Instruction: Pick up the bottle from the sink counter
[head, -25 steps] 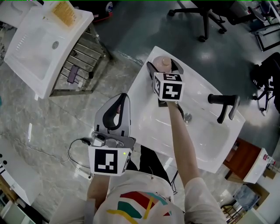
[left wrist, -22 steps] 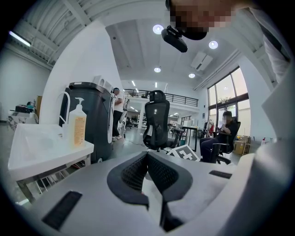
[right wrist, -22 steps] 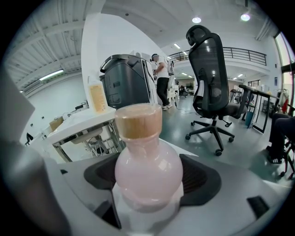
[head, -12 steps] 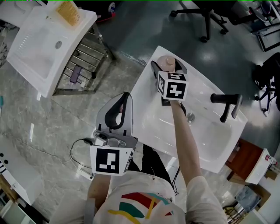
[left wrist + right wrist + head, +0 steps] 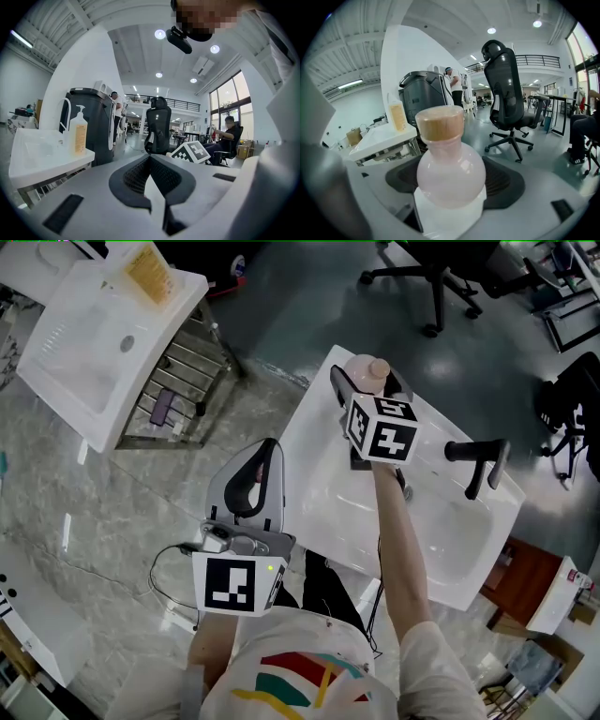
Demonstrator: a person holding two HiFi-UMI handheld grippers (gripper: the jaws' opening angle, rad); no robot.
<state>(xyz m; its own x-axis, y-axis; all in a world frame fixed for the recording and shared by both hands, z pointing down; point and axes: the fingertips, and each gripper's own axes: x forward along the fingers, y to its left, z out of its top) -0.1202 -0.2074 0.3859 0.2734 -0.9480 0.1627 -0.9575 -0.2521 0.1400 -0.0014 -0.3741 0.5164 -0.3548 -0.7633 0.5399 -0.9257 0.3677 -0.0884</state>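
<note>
Head view: the right tool (image 5: pixel 367 382) reaches across the white sink counter (image 5: pixel 323 493) to its far corner, where the pink bottle (image 5: pixel 360 369) stands between its jaws. The left tool (image 5: pixel 262 460) hangs beside the counter's near edge, likely kept clear.

Left gripper view: its jaws meet with nothing between them.

Right gripper view: the jaws clamp the bottle's lower body beneath the rounded shoulder, with the cork cap (image 5: pixel 439 123) upright, probably so it cannot slip when raised.
</note>
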